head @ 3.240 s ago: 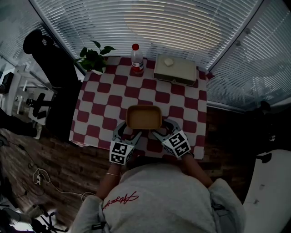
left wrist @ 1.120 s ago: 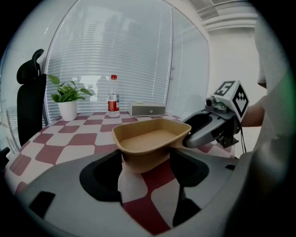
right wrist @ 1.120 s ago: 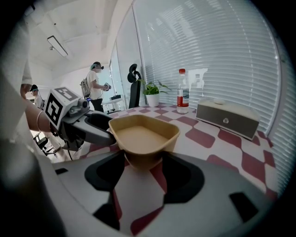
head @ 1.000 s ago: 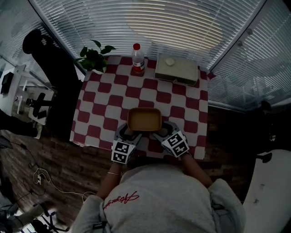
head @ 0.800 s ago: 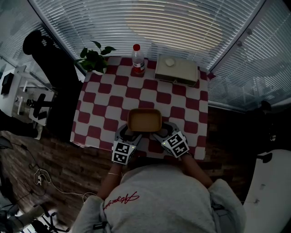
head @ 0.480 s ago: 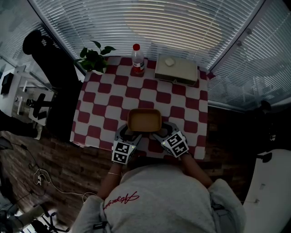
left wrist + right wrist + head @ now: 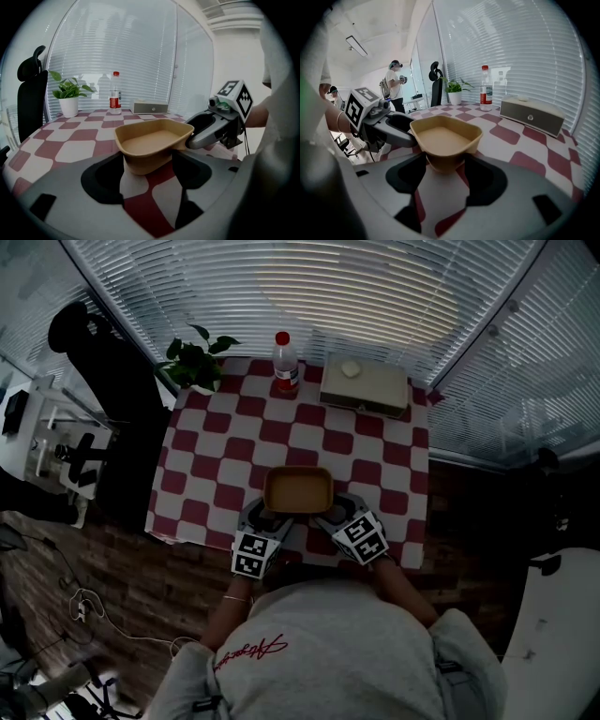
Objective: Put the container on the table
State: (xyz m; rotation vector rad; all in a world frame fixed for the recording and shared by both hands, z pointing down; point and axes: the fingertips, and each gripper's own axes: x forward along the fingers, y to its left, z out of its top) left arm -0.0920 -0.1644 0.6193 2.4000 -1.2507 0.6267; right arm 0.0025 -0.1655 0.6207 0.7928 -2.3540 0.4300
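The left gripper (image 7: 269,518) and right gripper (image 7: 328,517) each pinched a near corner of the tan container (image 7: 298,489) — one apiece, prob. to keep it level — low at the near edge of the checked table (image 7: 216,457); whether its base had touched down wasn't clear.

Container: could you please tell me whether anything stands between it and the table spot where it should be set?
Nothing visible does. Around the container the checkered table is bare; the bottle, plant and box stand away at the far edge.
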